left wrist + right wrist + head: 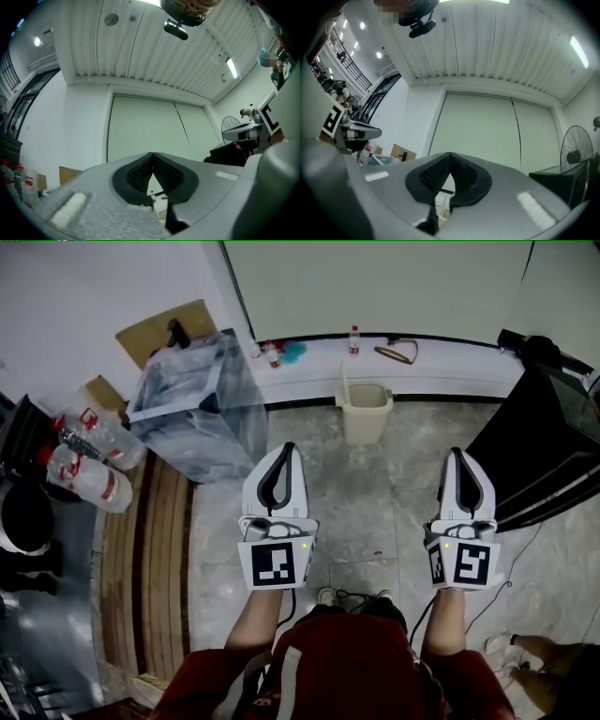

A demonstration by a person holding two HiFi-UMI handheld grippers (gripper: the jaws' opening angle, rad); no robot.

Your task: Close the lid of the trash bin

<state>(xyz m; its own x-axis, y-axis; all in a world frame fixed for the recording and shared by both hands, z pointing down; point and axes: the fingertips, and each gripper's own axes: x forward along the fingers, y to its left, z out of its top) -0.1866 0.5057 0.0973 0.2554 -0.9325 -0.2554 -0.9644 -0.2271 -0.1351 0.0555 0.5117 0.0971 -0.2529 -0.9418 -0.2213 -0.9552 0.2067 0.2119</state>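
A small beige trash bin stands on the tiled floor against the white ledge, its lid tipped up at the bin's left side. My left gripper is held out over the floor, well short of the bin and to its left. It is shut with nothing in it, and its ribbed pads meet in the left gripper view. My right gripper is held to the right of the bin, also shut and empty. A sliver of the bin shows below its pads.
A clear plastic-wrapped box stands left of the bin, with several plastic bottles further left. A black cabinet is at the right. The white ledge carries a bottle. A cable and another person's shoe lie near my feet.
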